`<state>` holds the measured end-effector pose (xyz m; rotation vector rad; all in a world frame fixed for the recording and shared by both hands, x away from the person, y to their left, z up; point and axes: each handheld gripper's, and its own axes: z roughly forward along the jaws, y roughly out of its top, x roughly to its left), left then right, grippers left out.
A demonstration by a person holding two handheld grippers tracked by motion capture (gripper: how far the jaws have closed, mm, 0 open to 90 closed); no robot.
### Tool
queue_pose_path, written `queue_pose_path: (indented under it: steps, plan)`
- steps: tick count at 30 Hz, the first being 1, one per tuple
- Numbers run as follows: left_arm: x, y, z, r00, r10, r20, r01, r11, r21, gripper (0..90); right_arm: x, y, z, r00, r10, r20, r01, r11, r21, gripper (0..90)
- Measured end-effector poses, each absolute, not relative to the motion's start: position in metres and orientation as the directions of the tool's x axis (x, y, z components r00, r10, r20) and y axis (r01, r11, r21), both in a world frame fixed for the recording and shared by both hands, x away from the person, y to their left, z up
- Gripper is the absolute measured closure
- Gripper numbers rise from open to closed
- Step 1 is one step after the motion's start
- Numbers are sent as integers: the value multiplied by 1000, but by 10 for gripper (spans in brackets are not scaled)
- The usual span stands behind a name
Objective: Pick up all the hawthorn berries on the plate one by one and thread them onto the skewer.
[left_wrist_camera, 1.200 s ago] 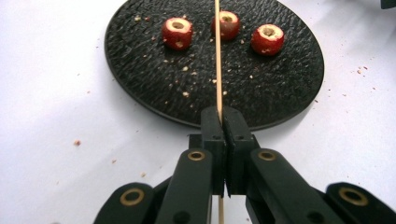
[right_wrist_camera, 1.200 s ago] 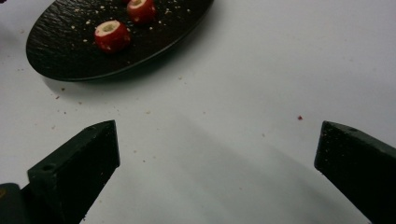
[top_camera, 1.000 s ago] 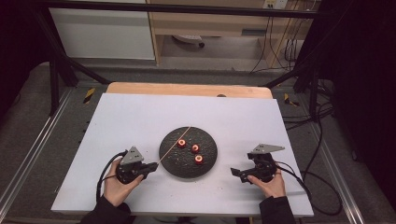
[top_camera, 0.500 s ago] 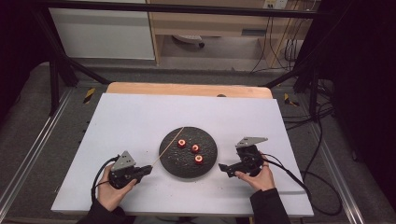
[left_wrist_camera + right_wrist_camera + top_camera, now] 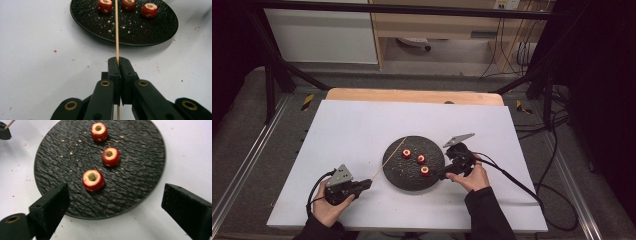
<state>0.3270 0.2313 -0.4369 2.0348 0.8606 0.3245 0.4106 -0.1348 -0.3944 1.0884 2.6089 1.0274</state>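
While the left gripper point(image 5: 117, 61) sits low at the near left of the white table point(image 5: 352, 130), its jaws are pressed tight together on a thin wooden skewer point(image 5: 116, 30), and you can see the stick run straight out from between the pads and up over the rim of the black slate plate point(image 5: 155, 35). From the high view that skewer slants from the left gripper up to the plate's left edge, its far tip over the dark surface.

Over on the other side, the right gripper point(image 5: 443, 175) is right at the plate's right rim, and its jaws have just been closing a little, yet they stand wide apart with nothing between the pads. In the right gripper view the two black jaws frame the near edge of the plate.

Three red cored fruit pieces lie in a loose diagonal line on the plate: the nearest red piece point(image 5: 93, 180) just beyond the right gripper's jaws, the middle red piece point(image 5: 110, 156) behind it, the far red piece point(image 5: 99, 131) closest to the skewer side. Each looks hollowed at the centre, though the slight blur makes the fruit itself hard to name. Pale crumbs dot the slate and the table around it.
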Motion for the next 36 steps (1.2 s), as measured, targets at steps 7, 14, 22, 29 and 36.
queue_pose_path:
  steps: [7, 14, 22, 29, 36]
  plan:
    - [327, 230, -439, 727, 681, -91, 458, -381, 803, 883, 417, -114, -392, -767, 629, 126, 572, 580, 581, 249]
    - [328, 229, -441, 727, 681, -87, 458, -386, 801, 883, 426, -98, -396, -776, 617, 128, 581, 622, 526, 344]
    - [328, 230, -441, 727, 681, -89, 459, -386, 800, 883, 433, -82, -400, -794, 595, 126, 576, 671, 467, 468]
    - [328, 229, -441, 725, 683, -90, 463, -386, 798, 884, 438, -74, -405, -801, 583, 136, 581, 702, 412, 546]
    - [328, 229, -441, 726, 682, -93, 464, -386, 797, 884, 439, -71, -409, -812, 567, 138, 572, 727, 379, 595]
